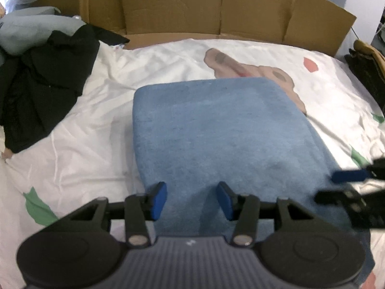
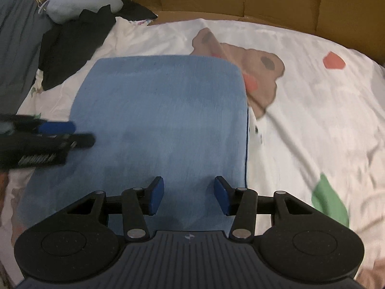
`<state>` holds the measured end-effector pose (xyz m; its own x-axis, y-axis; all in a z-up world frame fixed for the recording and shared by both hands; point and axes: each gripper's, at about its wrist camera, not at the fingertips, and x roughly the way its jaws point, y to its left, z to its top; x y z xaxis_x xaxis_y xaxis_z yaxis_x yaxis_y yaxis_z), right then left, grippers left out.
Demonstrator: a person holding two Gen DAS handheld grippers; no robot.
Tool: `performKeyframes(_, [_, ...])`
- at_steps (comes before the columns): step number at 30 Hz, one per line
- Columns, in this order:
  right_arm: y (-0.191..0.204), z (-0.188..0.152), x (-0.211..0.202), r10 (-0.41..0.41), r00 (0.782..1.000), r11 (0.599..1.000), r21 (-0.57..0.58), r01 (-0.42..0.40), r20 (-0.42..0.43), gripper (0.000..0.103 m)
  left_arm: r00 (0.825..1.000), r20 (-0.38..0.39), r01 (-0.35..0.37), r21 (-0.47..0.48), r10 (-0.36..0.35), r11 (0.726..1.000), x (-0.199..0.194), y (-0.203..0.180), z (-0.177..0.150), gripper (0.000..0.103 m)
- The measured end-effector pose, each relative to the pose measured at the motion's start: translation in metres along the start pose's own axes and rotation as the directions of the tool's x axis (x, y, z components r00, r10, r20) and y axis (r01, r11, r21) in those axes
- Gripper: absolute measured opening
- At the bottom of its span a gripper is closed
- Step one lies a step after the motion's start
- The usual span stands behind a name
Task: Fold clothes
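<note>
The blue towel (image 1: 216, 130) lies folded into a thick rectangle on the white printed bedsheet (image 1: 96, 144), near the middle of the bed, its far edge overlapping a brown bear print (image 2: 255, 72). A dark stitched hem runs down its right side in my right wrist view.

My left gripper (image 1: 191, 201) is levelled over the near part of the towel, pointing across it toward the far edge. Its jaws stand spread, blue pads apart, with nothing between them but towel surface below. Whether the pads touch the fabric I cannot tell.

My right gripper (image 2: 189, 196) sits in the same attitude over the near right portion of the towel, jaws likewise spread and holding nothing. Each gripper shows at the edge of the other's view, blurred.

A black garment (image 1: 41, 84) lies crumpled at the far left of the sheet, with a grey-blue pillow (image 2: 77, 4) beyond it. Brown cardboard (image 1: 192, 7) stands along the far side of the bed.
</note>
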<state>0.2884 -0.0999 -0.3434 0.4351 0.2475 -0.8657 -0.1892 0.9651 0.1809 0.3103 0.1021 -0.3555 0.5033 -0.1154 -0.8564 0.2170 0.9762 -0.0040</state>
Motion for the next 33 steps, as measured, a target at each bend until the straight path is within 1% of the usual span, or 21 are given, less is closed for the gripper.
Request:
performKeyframes(3, [0.003,-0.019,-0.014,-0.001,1.0,1.0,0.018,0.0,0.015,0.05,1.0,-0.011,-0.003,-0.005,0.003,1.0,0.002,0.001,0.0,0.053])
performKeyframes(7, [0.005,-0.039,-0.028,0.002,1.0,0.999,0.043,-0.002,0.012,0.05,1.0,-0.025,-0.018,-0.004,0.018,1.0,-0.013,-0.002,0.0,0.05])
performKeyframes(10, [0.003,-0.047,-0.043,0.007,0.999,0.997,0.073,-0.009,0.034,0.05,1.0,-0.014,-0.002,0.009,0.002,1.0,-0.03,-0.004,-0.009,0.05])
performKeyframes(14, [-0.002,-0.054,-0.057,-0.007,0.998,0.994,0.106,0.0,0.068,0.047,1.0,-0.007,0.024,0.005,-0.023,1.0,-0.048,-0.009,-0.025,0.05])
performKeyframes(16, [-0.002,-0.056,-0.055,-0.009,0.998,0.994,0.11,0.003,0.054,0.047,1.0,-0.011,0.028,-0.005,-0.028,1.0,-0.054,-0.012,-0.034,0.05])
performKeyframes(21, [0.007,-0.066,-0.043,-0.003,1.0,0.997,0.075,0.004,-0.009,0.047,1.0,-0.008,0.002,-0.016,-0.003,1.0,-0.055,-0.013,-0.053,0.05])
performKeyframes(23, [0.009,-0.069,-0.042,-0.003,1.0,0.997,0.077,0.004,-0.017,0.047,1.0,-0.009,-0.008,-0.021,0.007,1.0,-0.055,-0.012,-0.058,0.05])
performKeyframes(27, [0.007,-0.07,-0.046,0.0,1.0,0.995,0.101,0.003,-0.03,0.046,0.999,-0.019,-0.027,-0.082,0.025,0.996,-0.063,-0.004,-0.065,0.05])
performKeyframes(29, [-0.001,-0.071,-0.054,0.017,0.999,0.985,0.173,-0.012,-0.027,0.046,0.999,-0.025,-0.023,-0.13,0.02,0.991,-0.067,0.004,-0.071,0.05])
performKeyframes(31, [-0.01,-0.077,-0.062,0.07,0.998,0.963,0.261,-0.068,-0.001,0.046,1.0,-0.019,-0.014,-0.176,0.01,0.984,-0.07,0.012,-0.079,0.05])
performKeyframes(33, [-0.022,-0.084,-0.063,0.15,0.988,0.924,0.354,-0.147,0.017,0.047,1.0,-0.014,-0.008,-0.21,0.006,0.978,-0.072,0.018,-0.087,0.05])
